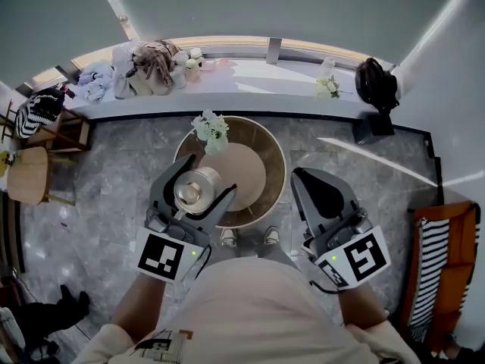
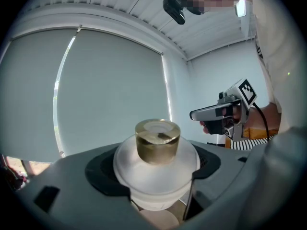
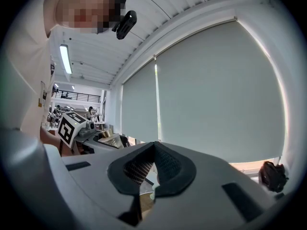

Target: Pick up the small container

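Note:
The small container (image 1: 189, 193) is a frosted white jar with a gold cap (image 2: 157, 139). My left gripper (image 1: 198, 184) is shut on the jar's round body (image 2: 158, 169), one jaw on each side, over the left part of the round wooden table (image 1: 267, 155). The left gripper view points upward, with the window blind behind the jar. My right gripper (image 1: 308, 177) is shut with nothing between its jaws, off the table's right edge. Its dark pads (image 3: 165, 166) meet at the tip, and it also shows in the left gripper view (image 2: 221, 113).
A small bunch of white flowers (image 1: 211, 130) stands at the table's far edge. The window sill (image 1: 258, 78) holds cloths, small pots and a black bag (image 1: 377, 83). A wooden stool (image 1: 29, 174) stands at left and a striped chair (image 1: 439, 260) at right.

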`<action>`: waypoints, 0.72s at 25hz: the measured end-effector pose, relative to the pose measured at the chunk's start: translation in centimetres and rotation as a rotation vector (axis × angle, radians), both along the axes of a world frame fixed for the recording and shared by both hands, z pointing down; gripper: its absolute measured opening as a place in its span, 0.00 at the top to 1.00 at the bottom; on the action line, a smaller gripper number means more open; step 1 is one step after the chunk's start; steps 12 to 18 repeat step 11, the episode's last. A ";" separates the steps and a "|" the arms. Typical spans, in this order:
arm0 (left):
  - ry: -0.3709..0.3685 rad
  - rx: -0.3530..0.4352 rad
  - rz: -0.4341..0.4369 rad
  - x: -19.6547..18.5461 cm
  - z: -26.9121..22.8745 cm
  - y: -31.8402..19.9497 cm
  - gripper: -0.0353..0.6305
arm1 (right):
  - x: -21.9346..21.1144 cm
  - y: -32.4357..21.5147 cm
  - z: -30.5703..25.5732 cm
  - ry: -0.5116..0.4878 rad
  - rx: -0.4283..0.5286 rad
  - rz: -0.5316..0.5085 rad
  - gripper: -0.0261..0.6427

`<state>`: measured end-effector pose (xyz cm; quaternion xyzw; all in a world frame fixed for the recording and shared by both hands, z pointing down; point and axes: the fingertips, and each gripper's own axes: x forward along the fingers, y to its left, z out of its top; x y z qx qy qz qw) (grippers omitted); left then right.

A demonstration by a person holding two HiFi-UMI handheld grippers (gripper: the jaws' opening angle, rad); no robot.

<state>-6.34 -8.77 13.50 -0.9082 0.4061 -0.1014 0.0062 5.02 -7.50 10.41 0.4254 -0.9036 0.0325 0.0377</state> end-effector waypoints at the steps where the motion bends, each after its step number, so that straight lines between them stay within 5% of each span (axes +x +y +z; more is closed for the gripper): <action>1: 0.000 0.000 0.001 0.0 0.0 0.1 0.44 | 0.1 0.0 0.0 0.000 0.000 0.001 0.95; 18: -0.017 0.000 0.011 0.4 0.3 0.2 0.44 | 0.5 0.1 0.2 0.001 0.002 0.013 0.95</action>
